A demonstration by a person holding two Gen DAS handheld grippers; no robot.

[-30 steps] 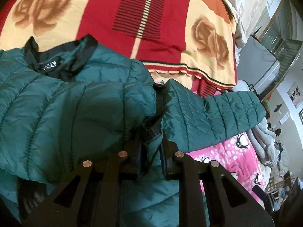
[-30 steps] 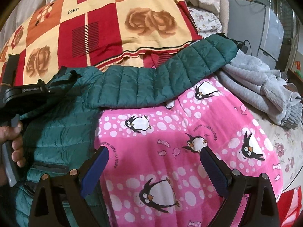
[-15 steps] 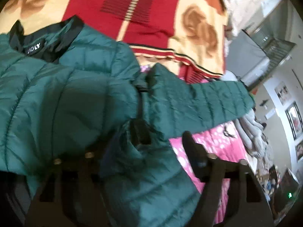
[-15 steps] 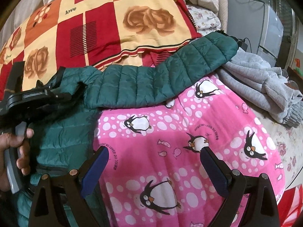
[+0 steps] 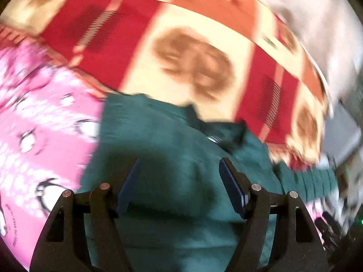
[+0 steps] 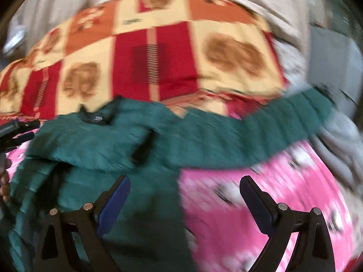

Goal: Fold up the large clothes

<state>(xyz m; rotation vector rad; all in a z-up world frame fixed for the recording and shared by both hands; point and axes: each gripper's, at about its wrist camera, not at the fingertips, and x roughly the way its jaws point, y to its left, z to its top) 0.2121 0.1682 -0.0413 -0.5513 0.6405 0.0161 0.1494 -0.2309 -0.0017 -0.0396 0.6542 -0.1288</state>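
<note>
Folding the dark green quilted puffer jacket lying across the pink penguin-print blanket looks best done by taking the outstretched sleeve on the right near its cuff — both the left gripper and right gripper gape wide, holding nothing.

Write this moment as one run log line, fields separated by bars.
left claw: open, empty | right claw: open, empty | green jacket: on bed, one sleeve spread out | fold: unfinished

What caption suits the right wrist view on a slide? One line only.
Right gripper, jaws open and empty, over a green jacket with one sleeve stretched across a pink penguin sheet; frame motion-blurred.
</note>
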